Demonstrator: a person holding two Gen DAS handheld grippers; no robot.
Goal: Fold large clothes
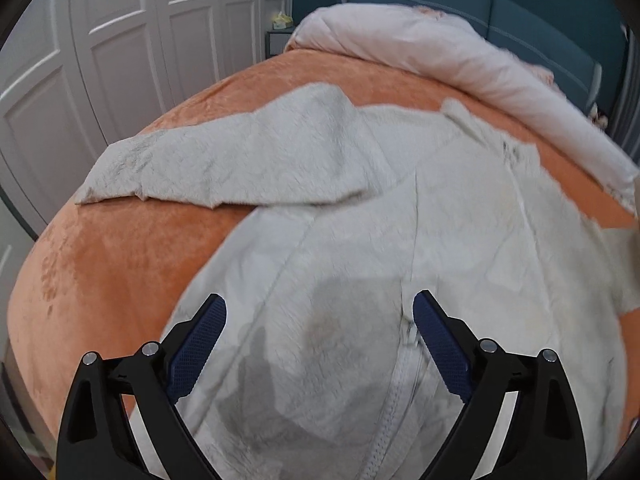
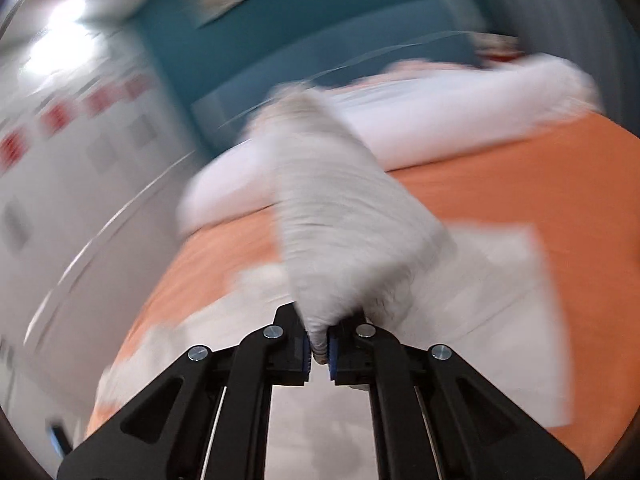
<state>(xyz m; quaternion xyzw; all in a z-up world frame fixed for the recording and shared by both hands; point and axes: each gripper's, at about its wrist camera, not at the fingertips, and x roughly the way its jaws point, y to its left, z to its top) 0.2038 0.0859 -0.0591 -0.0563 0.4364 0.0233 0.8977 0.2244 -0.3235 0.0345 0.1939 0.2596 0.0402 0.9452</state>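
Note:
A large cream fleece jacket with a zip front lies spread on an orange bed cover. One sleeve stretches out to the left. My left gripper hovers over the jacket's lower front beside the zip, jaws wide apart, nothing between the pads. In the blurred right wrist view, my right gripper is shut on a bunched fold of the jacket's other sleeve, which rises off the bed away from the fingers. The jacket's body lies flat below it.
A rolled pale pink duvet lies along the head of the bed in front of a teal headboard. White wardrobe doors stand to the left, with a small bedside stand beside them.

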